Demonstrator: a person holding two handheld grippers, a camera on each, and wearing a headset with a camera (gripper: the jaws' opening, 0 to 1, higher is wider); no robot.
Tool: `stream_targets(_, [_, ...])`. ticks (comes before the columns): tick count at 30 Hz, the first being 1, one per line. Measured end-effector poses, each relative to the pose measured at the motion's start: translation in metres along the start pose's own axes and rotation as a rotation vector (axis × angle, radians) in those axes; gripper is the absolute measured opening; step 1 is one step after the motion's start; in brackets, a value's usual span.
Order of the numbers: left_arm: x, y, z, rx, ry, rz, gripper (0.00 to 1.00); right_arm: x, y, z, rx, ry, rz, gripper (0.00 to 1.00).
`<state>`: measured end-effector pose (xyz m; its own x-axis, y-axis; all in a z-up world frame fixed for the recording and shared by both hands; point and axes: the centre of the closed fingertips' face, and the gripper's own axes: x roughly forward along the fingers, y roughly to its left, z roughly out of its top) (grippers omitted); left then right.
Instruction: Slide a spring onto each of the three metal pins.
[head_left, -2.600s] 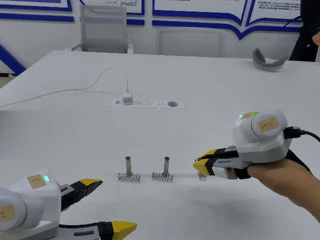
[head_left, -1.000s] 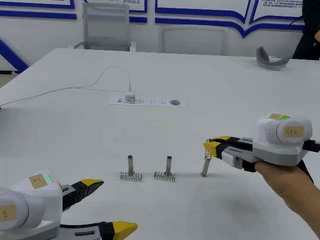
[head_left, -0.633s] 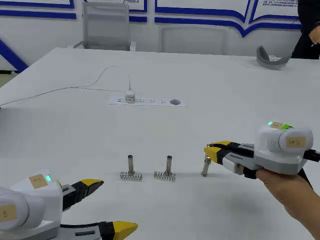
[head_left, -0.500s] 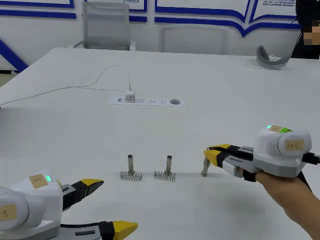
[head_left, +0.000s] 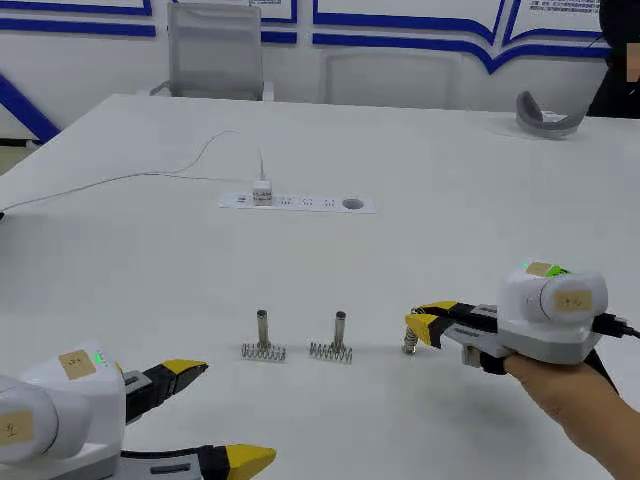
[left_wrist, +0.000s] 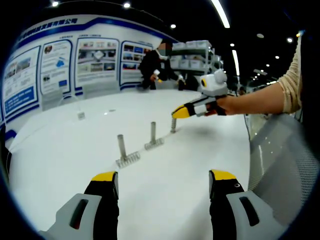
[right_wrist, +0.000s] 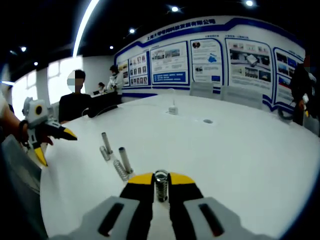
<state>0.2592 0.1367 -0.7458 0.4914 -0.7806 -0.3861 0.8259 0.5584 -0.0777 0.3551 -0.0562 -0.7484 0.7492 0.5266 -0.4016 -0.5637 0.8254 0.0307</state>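
- Your right gripper (head_left: 420, 321) sits at the lower right of the head view. Its yellow-tipped jaws are drawn close together beside the third pin.
- In the right gripper view, the third pin (right_wrist: 161, 173) stands between the jaw tips at bottom centre. The third spring (right_wrist: 161, 191) is coiled around it just under the round top, and the jaws pinch that spring from both sides.
- The middle pin (head_left: 340, 327) stands upright just left of the third one. The middle spring (head_left: 330, 352) lies on its side at its foot, not around it.
- The left pin (head_left: 262, 326) stands further left in the same row, with the left spring (head_left: 263, 352) lying flat against its base in the same way.
- Your left gripper (left_wrist: 164, 176) is at the lower left of the head view, near the table (head_left: 450, 200) edge and well apart from the pins. Its jaws are spread wide and hold nothing.
- Beyond the pins, in the upper middle of the head view, a power strip (head_left: 300, 204) lies flat with a white plug (head_left: 262, 192) in it. A cable (head_left: 140, 178) trails off to the left.
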Motion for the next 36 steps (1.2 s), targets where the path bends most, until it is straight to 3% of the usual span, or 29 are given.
stream_targets(23, [0.001,-0.001,-0.002,-0.007,0.001,-0.001,0.75,0.004,0.002,-0.019,-0.008,0.08,0.001,0.16])
stream_targets(36, [0.0,0.001,0.0,-0.008,-0.012,0.006,0.75,-0.013,-0.003,-0.036,-0.009,0.155,0.0,0.19])
